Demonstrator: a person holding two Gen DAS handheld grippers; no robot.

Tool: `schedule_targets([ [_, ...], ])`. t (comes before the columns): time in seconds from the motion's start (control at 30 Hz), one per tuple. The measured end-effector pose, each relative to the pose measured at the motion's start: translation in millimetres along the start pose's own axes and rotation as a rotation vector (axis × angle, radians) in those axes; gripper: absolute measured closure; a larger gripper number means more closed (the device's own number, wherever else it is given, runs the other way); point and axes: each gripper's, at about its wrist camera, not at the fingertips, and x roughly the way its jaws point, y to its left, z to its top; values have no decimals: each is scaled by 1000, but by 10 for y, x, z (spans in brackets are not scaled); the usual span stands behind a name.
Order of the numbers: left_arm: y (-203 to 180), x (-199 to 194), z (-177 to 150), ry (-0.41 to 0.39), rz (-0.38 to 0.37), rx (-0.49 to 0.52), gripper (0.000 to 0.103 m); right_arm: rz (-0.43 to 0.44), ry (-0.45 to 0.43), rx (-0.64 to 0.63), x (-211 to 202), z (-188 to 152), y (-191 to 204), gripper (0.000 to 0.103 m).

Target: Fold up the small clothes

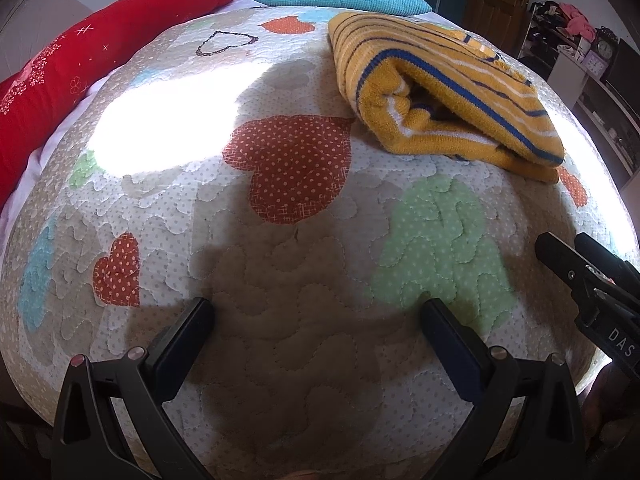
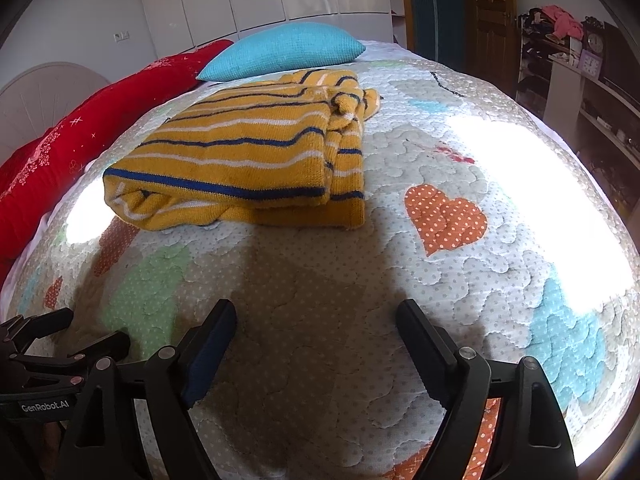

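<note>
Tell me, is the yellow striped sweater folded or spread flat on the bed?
Folded. The yellow striped sweater lies on the quilt as a compact bundle, with stacked layers showing at its near edge and right side.

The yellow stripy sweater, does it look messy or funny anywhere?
A little. The yellow striped sweater is folded on the quilt, but a bunched part sticks out at its far end, toward the blue pillow.

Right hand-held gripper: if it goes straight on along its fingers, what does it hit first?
Most likely the bare quilt. The right hand-held gripper is open and empty, angled down at the bedspread. The folded yellow striped sweater lies farther up the bed, probably beyond that line, though depth is unclear.
</note>
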Motion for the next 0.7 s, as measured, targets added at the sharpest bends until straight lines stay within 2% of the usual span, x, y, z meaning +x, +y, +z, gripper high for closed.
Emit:
schedule_targets([
  [0.33, 33, -45, -20, -24, -13, -4, 0, 35, -10, 46, -73, -2, -72, 16],
  [0.7, 30, -244, -30, -29, -84, -40, 0, 22, -23, 59, -175, -29, -117, 16],
])
